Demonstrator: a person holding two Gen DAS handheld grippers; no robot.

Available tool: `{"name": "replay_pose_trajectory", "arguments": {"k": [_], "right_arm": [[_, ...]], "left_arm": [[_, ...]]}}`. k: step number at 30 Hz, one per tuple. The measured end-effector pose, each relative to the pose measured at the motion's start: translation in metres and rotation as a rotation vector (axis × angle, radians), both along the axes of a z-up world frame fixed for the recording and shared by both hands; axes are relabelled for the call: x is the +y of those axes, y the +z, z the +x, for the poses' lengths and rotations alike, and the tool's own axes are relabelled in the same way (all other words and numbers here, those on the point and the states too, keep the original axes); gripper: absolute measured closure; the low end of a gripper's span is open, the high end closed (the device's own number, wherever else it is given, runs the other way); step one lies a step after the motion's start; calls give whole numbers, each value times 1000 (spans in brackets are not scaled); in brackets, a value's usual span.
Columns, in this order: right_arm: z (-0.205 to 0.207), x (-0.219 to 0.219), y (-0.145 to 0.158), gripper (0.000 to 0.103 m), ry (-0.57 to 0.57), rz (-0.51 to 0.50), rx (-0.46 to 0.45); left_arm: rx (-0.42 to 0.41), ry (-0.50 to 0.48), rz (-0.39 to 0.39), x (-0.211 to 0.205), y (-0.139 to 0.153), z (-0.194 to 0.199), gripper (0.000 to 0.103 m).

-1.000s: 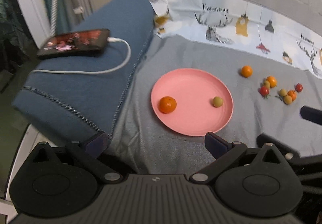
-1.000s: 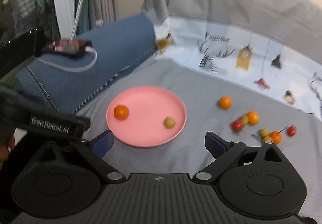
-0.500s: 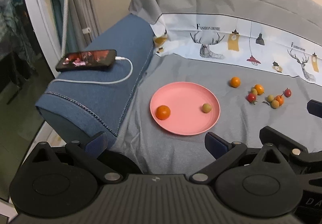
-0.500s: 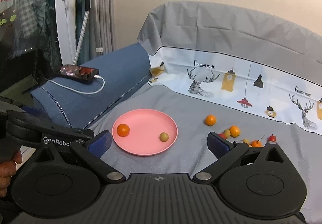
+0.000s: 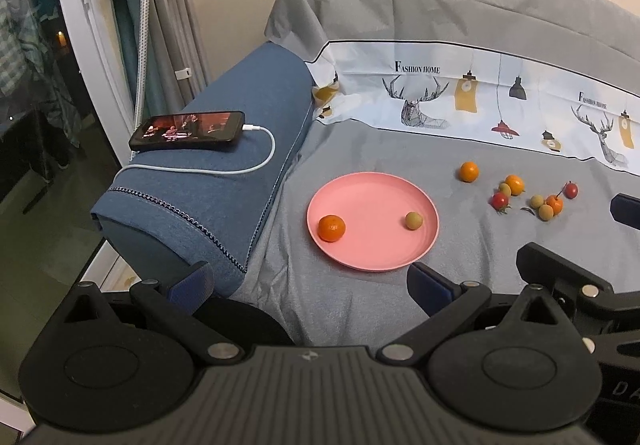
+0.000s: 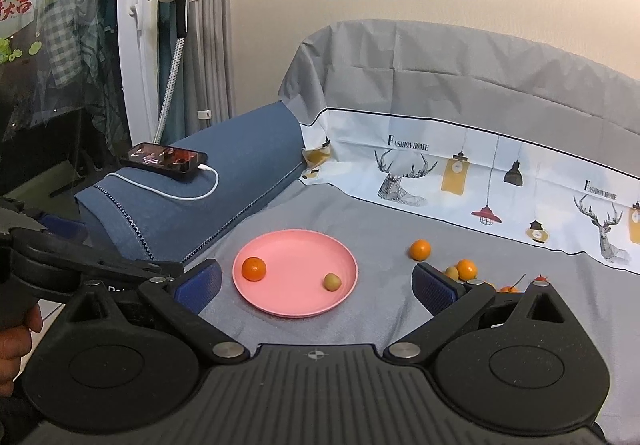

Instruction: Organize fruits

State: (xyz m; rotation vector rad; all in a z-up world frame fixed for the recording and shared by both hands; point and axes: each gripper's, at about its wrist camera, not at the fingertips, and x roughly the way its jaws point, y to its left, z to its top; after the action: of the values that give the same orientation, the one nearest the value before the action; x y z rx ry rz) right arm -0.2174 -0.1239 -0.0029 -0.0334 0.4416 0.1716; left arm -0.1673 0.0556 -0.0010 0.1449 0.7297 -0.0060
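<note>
1. The left gripper (image 5: 308, 283) hangs above the near edge of a sofa seat covered in grey cloth (image 5: 360, 149), its jaws spread wide and holding nothing.
2. The right gripper (image 6: 316, 285) is likewise wide open and empty, with its jaws framing the pink plate (image 6: 296, 245) from above.
3. On the pink plate (image 5: 372, 201) sit 2 fruits, well apart: a small orange (image 5: 331, 227) at the left side and a greenish-yellow round fruit (image 5: 413, 220) at the right.
4. To the right of the plate, on the cloth, a lone orange (image 5: 468, 171) lies nearest the plate.
5. Farther right is a loose cluster (image 5: 532, 197) of small orange, greenish-yellow and red fruits; 1 red fruit (image 5: 571, 189) with a stem lies at its far edge.
6. A phone (image 5: 188, 129) with a lit screen rests on the blue armrest (image 5: 224, 205), plugged into a white cable (image 5: 256, 165).
7. In the right wrist view, part of a hand (image 6: 14, 345) shows at the left edge.
</note>
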Motion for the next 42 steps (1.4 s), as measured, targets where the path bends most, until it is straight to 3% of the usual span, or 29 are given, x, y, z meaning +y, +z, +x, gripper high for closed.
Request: {"name": "replay_pose_trajectory", "arguments": {"k": [42], "right_arm": [[18,-2,-11,2,-4,29,68]], "left_arm": [[50,-7,23,0,-13,16,0]]}}
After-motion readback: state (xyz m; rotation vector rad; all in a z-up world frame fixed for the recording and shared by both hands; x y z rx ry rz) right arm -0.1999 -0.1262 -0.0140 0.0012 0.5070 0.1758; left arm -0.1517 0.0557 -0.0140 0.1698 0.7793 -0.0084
